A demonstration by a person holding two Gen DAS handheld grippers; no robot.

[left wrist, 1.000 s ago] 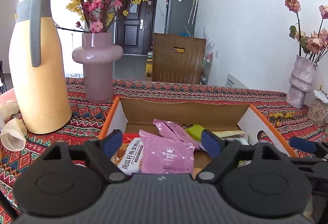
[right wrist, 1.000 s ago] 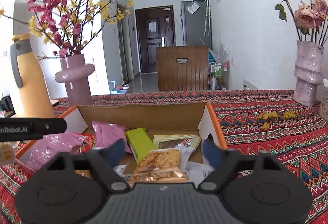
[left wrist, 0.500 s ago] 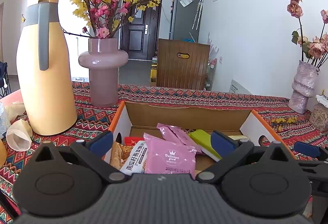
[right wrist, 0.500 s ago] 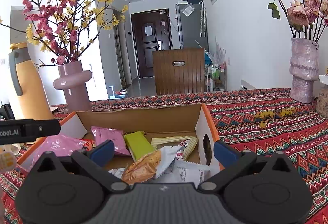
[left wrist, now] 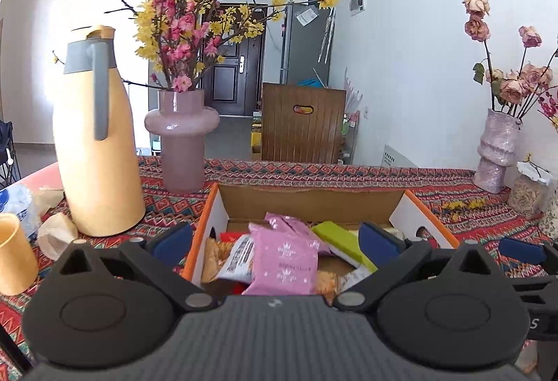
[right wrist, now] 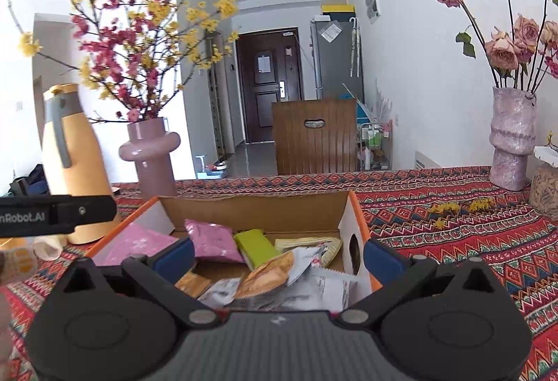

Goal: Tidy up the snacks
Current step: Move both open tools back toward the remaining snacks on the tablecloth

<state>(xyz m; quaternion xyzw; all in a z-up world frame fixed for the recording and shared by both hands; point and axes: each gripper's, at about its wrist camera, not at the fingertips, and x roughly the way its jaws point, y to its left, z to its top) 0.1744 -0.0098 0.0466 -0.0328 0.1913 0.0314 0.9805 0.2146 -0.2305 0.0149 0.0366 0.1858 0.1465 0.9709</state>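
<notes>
I have both grippers hanging over the near edge of the cardboard box [left wrist: 314,203], which sits on the worktop [right wrist: 453,224] under a patterned red cloth. My left gripper [left wrist: 277,239] stands wide open with nothing pressed between its blue pads; a pink snack packet [left wrist: 286,264] lies in the box just ahead of and below the gap, with a white-labelled packet [left wrist: 235,259] to its left and a lime-green bar [left wrist: 343,243] to its right, near the right pad. None of them touches the pads as far as I can see.

My right gripper [right wrist: 279,255] is also fully spread, its jaws having just finished opening, and it grips nothing. Below and ahead of it the box holds an orange-brown crisp packet [right wrist: 266,276], crumpled silver-white wrappers [right wrist: 327,286], the green bar [right wrist: 254,246] and another pink packet [right wrist: 212,241]. The right pad sits just outside the box's right wall with its oval handle hole [right wrist: 354,253].

Left of the box stand a tall yellow jug [left wrist: 96,143] and a pink vase [left wrist: 181,136] of blossom branches; a second, paler vase [left wrist: 497,150] of dried roses stands well apart at the far right.
</notes>
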